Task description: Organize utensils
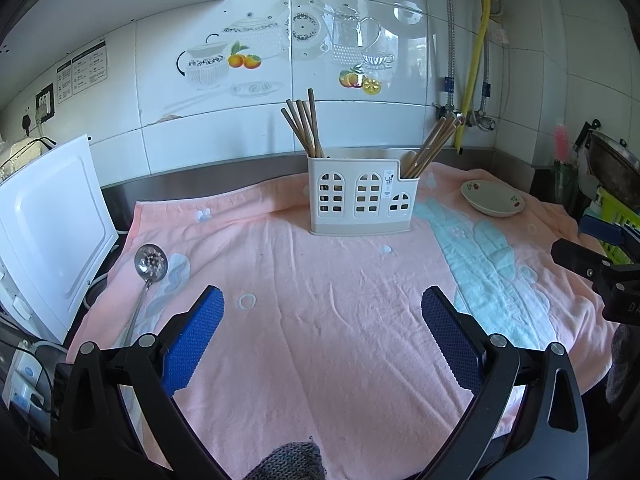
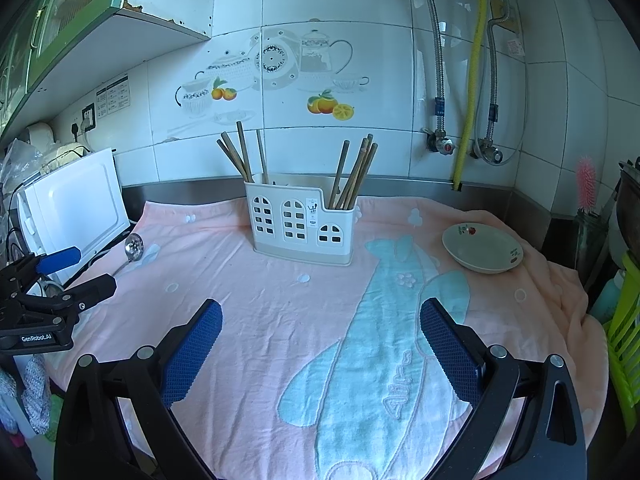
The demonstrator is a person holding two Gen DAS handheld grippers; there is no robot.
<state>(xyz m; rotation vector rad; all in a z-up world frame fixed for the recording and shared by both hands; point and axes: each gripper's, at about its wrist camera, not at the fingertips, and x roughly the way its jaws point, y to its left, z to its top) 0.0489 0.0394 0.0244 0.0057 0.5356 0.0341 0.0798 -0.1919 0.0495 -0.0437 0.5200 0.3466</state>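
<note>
A white utensil holder [image 1: 362,199] [image 2: 302,222] with house-shaped windows stands at the back of the pink towel [image 1: 320,300] [image 2: 256,304]. Brown chopsticks [image 1: 304,126] [image 2: 240,156] lean in its left end and more chopsticks [image 1: 434,144] [image 2: 356,172] in its right end. A steel slotted ladle [image 1: 150,266] [image 2: 134,247] lies on the towel's left edge. My left gripper [image 1: 322,308] is open and empty, right of the ladle's handle. My right gripper [image 2: 320,320] is open and empty above the towel's blue whale pattern.
A small white dish [image 1: 492,198] [image 2: 482,254] sits at the towel's right back. A white appliance [image 1: 44,232] [image 2: 76,204] stands at the left. A green rack [image 2: 624,340] and a wok [image 1: 616,172] are at the right. Tiled wall with pipes behind.
</note>
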